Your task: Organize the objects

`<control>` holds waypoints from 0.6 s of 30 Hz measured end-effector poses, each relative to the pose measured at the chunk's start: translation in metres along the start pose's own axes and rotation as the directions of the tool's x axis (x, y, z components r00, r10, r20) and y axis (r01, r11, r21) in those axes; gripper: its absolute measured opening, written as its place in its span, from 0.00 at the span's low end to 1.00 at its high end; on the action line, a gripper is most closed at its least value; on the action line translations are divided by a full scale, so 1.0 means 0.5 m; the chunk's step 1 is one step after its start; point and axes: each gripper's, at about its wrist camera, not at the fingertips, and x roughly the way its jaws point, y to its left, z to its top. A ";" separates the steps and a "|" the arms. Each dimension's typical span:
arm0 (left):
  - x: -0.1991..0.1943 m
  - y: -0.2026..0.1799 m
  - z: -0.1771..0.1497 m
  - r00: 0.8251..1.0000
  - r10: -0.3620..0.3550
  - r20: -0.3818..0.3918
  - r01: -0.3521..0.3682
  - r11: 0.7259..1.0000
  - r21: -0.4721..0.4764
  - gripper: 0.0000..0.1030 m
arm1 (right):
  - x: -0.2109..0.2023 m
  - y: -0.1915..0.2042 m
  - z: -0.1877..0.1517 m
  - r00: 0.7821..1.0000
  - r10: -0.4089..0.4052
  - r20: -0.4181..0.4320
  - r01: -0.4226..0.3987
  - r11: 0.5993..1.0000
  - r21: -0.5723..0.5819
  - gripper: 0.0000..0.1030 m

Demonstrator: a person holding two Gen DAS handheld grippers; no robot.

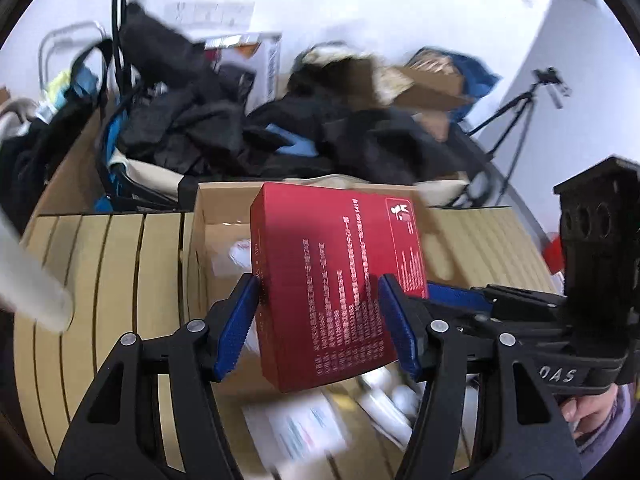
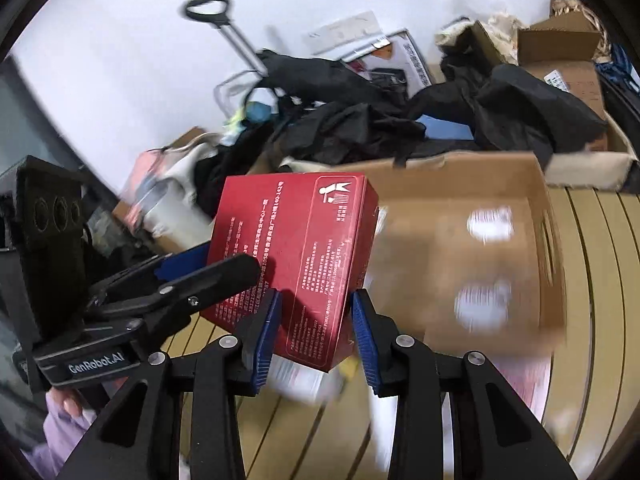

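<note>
1. Running beneath everything, a tan slatted surface (image 1: 120, 264) is seen, its dark grooves curving off toward the far edge; a white wall (image 1: 360, 8) closes the room behind.
2. At the far left a metal trolley handle (image 2: 224, 20) is seen against the wall; a heap of dark clothing (image 1: 224, 128) is piled behind the surface; brown cartons (image 2: 560, 60) lie further right; a tripod (image 1: 516, 120) stands at the far right.
3. An open cardboard box (image 2: 480, 208) rests on the surface; blurred white items are seen inside it.
4. A red box (image 1: 332, 280) is held above the cardboard box, tilted; its long axis runs away from both cameras, the printed broad face is turned upward, and the far end carries a white pictogram.
5. The left gripper (image 1: 320, 320) is clamped on the red box, its blue pads pressed to opposite sides.
6. The right gripper (image 2: 316, 324) is closed against the same box near its lower end; whether its right pad touches cannot be told.
</note>
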 end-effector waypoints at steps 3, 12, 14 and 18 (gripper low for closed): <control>0.105 0.045 0.028 0.996 0.060 -0.060 -0.062 0.998 -0.030 0.47 | 0.100 -0.030 0.056 0.997 -0.052 -0.055 0.052 0.999 0.010 0.38; 0.150 0.084 0.033 0.982 0.180 -0.056 -0.179 0.984 0.021 0.62 | 0.235 -0.093 0.095 0.987 -0.126 -0.099 0.131 0.990 0.044 0.41; 0.117 0.067 0.027 0.983 0.178 -0.044 -0.175 0.983 0.050 0.75 | 0.208 -0.087 0.095 0.985 -0.151 -0.082 0.152 0.988 0.012 0.47; 0.007 0.021 0.014 0.971 0.237 -0.018 -0.234 0.965 0.123 0.99 | 0.074 -0.076 0.086 0.976 -0.218 -0.026 0.215 0.974 -0.077 0.81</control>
